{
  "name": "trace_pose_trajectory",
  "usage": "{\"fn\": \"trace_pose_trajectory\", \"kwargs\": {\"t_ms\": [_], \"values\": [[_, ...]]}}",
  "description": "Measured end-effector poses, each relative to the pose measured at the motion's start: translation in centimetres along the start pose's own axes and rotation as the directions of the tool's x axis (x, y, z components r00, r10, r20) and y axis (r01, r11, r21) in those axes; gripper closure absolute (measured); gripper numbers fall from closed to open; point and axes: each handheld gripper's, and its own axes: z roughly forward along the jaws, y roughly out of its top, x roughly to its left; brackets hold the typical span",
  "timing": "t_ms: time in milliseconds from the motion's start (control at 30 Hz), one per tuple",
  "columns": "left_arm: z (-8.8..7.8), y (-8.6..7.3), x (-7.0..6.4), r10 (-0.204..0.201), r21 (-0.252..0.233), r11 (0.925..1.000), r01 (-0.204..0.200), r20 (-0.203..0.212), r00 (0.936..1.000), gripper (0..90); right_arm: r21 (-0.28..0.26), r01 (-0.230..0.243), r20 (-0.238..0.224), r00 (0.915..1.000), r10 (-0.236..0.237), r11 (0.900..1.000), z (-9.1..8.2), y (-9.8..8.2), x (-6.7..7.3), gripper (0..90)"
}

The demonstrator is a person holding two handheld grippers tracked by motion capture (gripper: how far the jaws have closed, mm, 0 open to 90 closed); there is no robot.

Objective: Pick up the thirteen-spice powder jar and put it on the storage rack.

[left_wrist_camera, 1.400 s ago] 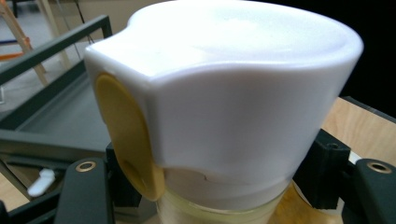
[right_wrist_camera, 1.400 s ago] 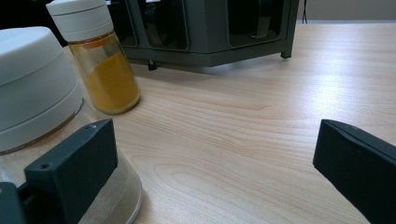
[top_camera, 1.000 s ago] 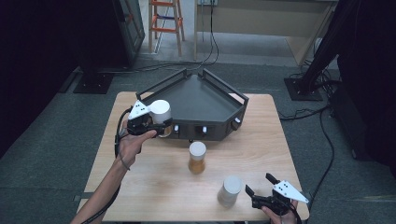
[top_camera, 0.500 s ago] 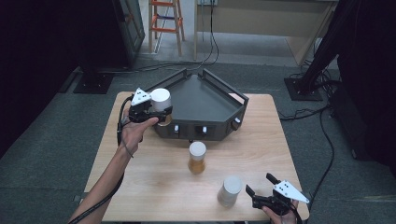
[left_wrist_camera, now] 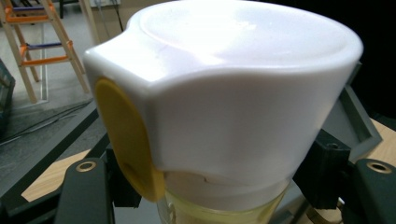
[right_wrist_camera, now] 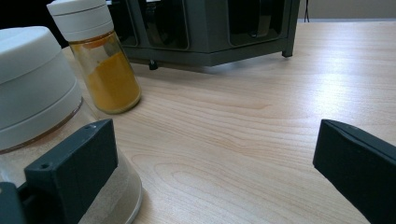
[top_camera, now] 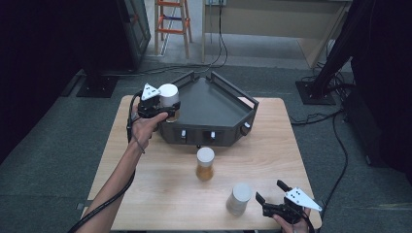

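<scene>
Currently my left gripper (top_camera: pixel 163 104) holds a white-capped jar (top_camera: pixel 168 95) with its jaws clamped on the jar just below the cap, as the left gripper view shows: the white cap (left_wrist_camera: pixel 224 84) with its yellow flip tab (left_wrist_camera: pixel 126 140) rises above both black jaws, and pale yellow contents sit beneath. The jar stands upright, its long axis vertical, and it hangs over the left wall of the dark corner tray (top_camera: pixel 214 104) at the far side of the wooden table (top_camera: pixel 272 141). The relation that governs the coming move, as I judge it, is this: the tray floor lies to the right of and below the jar, so the jar has to pass inward over the wall and then sink, kept upright.

My right gripper (top_camera: pixel 282 204) rests at the near right edge of the table with its jaws standing wide and nothing between them. Just beside its left jaw stands a jar of pale powder (right_wrist_camera: pixel 42 116); farther off, toward the tray, stands a jar of orange powder (right_wrist_camera: pixel 100 60). Both are nearer my right hand than my left.
</scene>
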Motion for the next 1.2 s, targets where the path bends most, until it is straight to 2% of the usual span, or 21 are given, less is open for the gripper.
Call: {"fn": "trace_pose_trajectory", "kwargs": {"t_ms": [200,400,500,700,767,900,1200], "values": [[1.2,0.1,0.0,-0.001,-0.004,1.0,0.001,-0.044,0.999,30.3,0.0,-0.001,-0.001,1.0,0.001,1.0,-0.1,0.0,-0.1,0.0],[2.0,0.0,0.2,-0.018,-0.013,0.9998,0.017,-0.062,0.9979,30.3,-0.001,0.003,-0.007,1.0,-0.003,1.0,-0.1,0.0,-0.2,0.0],[2.5,0.0,0.1,-0.014,-0.005,0.9999,0.013,-0.075,0.9971,30.3,-0.001,0.004,-0.009,0.9999,-0.004,1.0,-0.1,0.0,-0.2,0.0],[3.3,-0.4,0.1,-0.017,0.005,0.9998,0.017,-0.08,0.9967,30.3,-0.004,0.001,-0.009,1.0,-0.001,1.0,-0.1,0.0,-0.3,0.0],[3.5,-1.1,0.3,-0.042,-0.002,0.9991,0.042,-0.076,0.9963,30.3,-0.004,0.001,-0.009,1.0,-0.001,1.0,-0.1,0.0,-0.3,0.0],[3.7,-1.4,0.2,-0.034,0.008,0.9994,0.035,-0.082,0.996,30.3,-0.004,0.003,-0.011,0.9999,-0.003,1.0,-0.1,0.0,-0.2,0.0],[4.2,-2.4,0.5,-0.05,-0.001,0.9987,0.05,-0.092,0.9945,30.3,-0.001,0.003,-0.013,0.9999,-0.003,1.0,0.0,0.0,-0.2,0.0]]}}
